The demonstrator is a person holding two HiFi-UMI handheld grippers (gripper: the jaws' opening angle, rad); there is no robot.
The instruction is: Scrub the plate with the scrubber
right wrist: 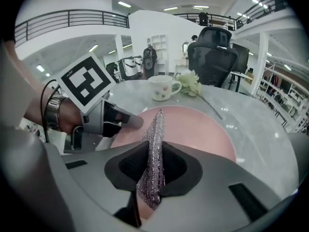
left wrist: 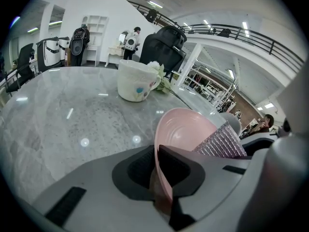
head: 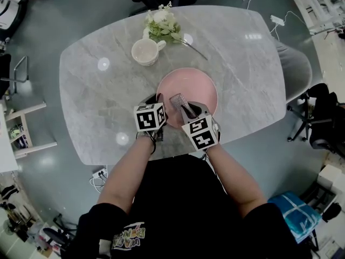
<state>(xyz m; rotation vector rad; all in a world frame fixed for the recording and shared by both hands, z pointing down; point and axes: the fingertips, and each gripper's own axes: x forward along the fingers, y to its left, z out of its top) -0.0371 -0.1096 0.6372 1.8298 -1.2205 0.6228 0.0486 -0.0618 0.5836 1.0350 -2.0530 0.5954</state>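
**Fig. 1.** Grey marble table (head: 242, 74) on a grey floor (head: 81, 9), with an office beyond. Plate (head: 197, 85) lies near the table's 6 o'clock edge. Left gripper (head: 159, 102) pinches its 8 o'clock rim. Right gripper (head: 186, 111) pinches the scrubber (head: 178, 100) over it. Cup (head: 144, 51) and flowers (head: 161, 26) stand at 11 o'clock. Open tabletop at 3 and 9 o'clock.

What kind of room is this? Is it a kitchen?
Probably not a kitchen; it looks like a big open office or workshop. There is an office chair, a railed balcony upstairs, and white shelves beyond the stone table.
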